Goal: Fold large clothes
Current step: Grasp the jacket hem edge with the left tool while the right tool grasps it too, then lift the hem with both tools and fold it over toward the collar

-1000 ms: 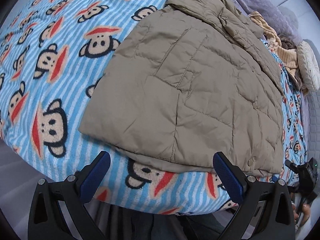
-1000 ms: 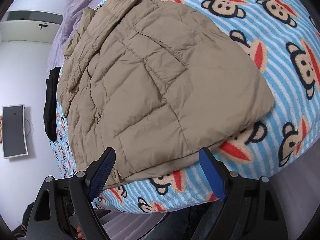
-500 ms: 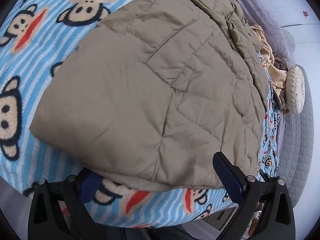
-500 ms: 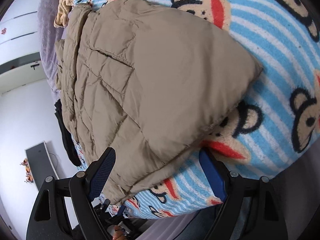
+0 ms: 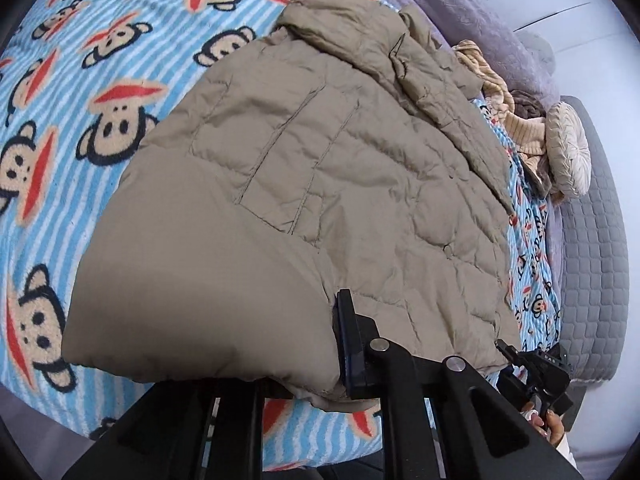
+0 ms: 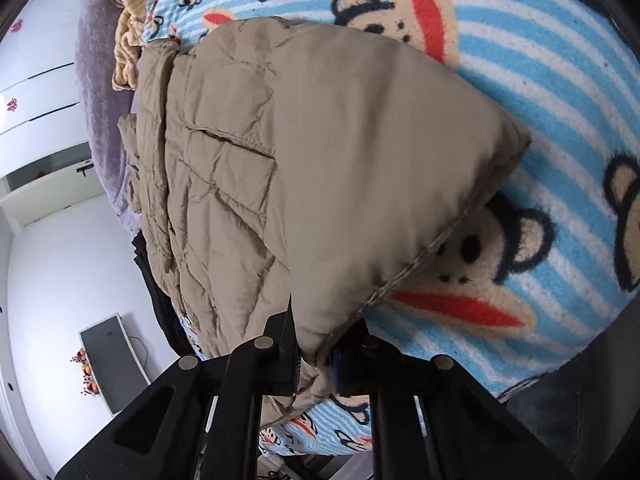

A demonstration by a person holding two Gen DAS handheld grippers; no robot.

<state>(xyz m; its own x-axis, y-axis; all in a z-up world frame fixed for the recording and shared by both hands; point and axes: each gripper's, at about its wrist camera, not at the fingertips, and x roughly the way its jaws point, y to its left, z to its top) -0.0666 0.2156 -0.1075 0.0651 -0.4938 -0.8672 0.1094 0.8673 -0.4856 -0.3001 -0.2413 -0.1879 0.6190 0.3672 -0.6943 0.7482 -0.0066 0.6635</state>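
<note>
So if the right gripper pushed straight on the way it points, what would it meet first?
The jacket: the right gripper is already shut on its hem, so it would likely bunch the padded body ahead against the blanket.

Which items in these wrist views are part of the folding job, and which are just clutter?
Job:
- tan puffer jacket, near hem clamped at two spots
- left gripper, just closed on hem
- right gripper, just closed on hem

Lying about:
- monkey-print blanket
- beige knit garment
- round cushion
- black garment
</note>
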